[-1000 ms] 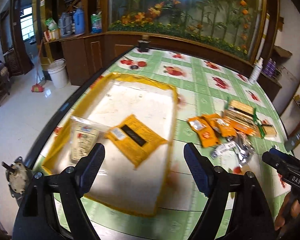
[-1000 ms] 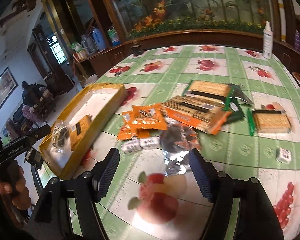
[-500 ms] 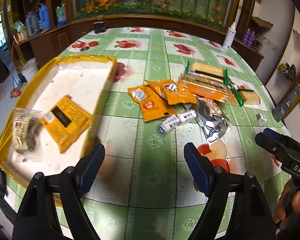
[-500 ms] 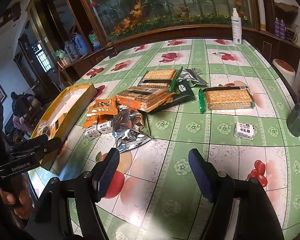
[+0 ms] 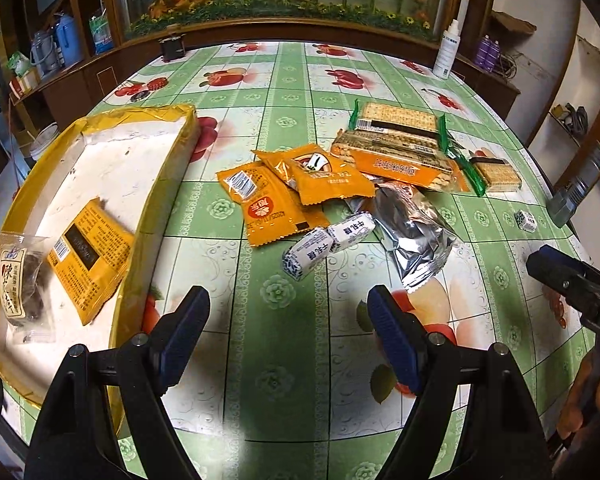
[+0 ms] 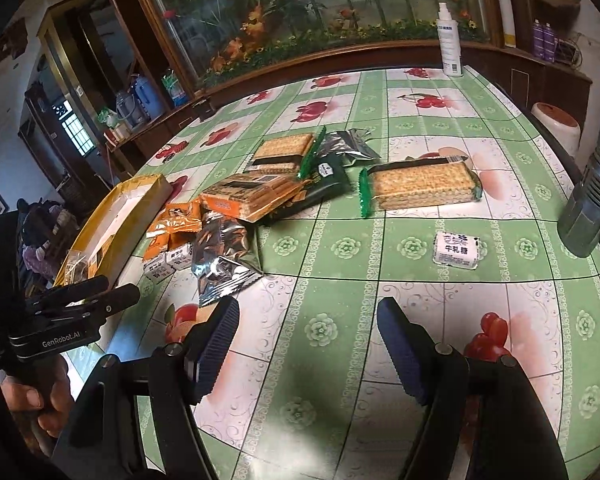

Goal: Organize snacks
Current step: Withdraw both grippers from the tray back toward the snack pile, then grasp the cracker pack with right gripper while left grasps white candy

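Both grippers have swung away from the tray (image 5: 180, 136) toward the snack pile (image 5: 340, 200). Left gripper (image 5: 288, 332) and right gripper (image 6: 308, 344) hang spread, holding nothing. Two packets (image 5: 88, 252) lie in the tray; most snacks wait on the table (image 5: 268, 360).

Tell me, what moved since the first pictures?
Only the tongs moved: the left tongs swung right, from above the tray to the snack pile; the right tongs swung right toward the lone candy. Both stayed open and empty. No snack shifted.
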### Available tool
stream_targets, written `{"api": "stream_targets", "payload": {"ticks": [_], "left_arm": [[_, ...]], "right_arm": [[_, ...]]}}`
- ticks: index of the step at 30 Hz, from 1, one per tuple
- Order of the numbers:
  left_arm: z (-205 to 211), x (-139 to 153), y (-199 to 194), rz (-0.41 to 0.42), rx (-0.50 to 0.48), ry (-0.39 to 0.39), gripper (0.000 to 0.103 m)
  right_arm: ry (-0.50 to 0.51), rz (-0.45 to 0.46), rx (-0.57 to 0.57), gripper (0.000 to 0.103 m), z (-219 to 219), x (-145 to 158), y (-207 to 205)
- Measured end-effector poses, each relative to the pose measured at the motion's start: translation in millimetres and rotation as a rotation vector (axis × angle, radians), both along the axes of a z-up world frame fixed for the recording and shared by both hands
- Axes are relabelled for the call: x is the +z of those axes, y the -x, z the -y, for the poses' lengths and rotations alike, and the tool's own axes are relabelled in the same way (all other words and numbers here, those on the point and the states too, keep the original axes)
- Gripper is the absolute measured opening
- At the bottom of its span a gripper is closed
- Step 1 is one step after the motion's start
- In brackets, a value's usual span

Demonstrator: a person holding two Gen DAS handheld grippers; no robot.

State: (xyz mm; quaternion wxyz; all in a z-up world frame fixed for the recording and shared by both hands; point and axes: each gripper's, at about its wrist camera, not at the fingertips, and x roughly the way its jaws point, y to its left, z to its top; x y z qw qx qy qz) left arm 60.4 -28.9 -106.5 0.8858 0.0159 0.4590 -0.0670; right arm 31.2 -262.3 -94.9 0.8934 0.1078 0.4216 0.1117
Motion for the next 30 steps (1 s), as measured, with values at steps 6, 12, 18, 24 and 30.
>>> {"api": "stream_targets", "payload": {"ticks": [6, 12, 18, 24, 30], "left_arm": [[-1.8, -7.4, -5.5, -0.019, -0.012, -0.003, 0.081], [-12.8, -11.9, -11.2, -0.042, 0.013, 0.024, 0.081], [-14.4, -8.8, -8.2, -0.038, 0.011, 0.029, 0.081], [-19.6, -8.5, -8.4, -0.042, 0.017, 0.028, 0.081], [-22.8, -14.8, -17.3, -0.052, 0.015, 0.047, 0.081]], "right_arm": [[0.012, 0.000, -0.005, 0.073, 2.3, -0.7, -6.9], [0.024, 0.039, -0.017, 0.073, 13.5, 10.1, -32.1], [-0.051, 0.027, -0.107, 0.073, 53.6, 13.5, -108.5], [-0.149, -0.046, -0.142, 0.071, 85.6, -17.2, -171.6], [-0.200, -0.168, -0.008, 0.074, 59.1, -25.0, -126.0]]}}
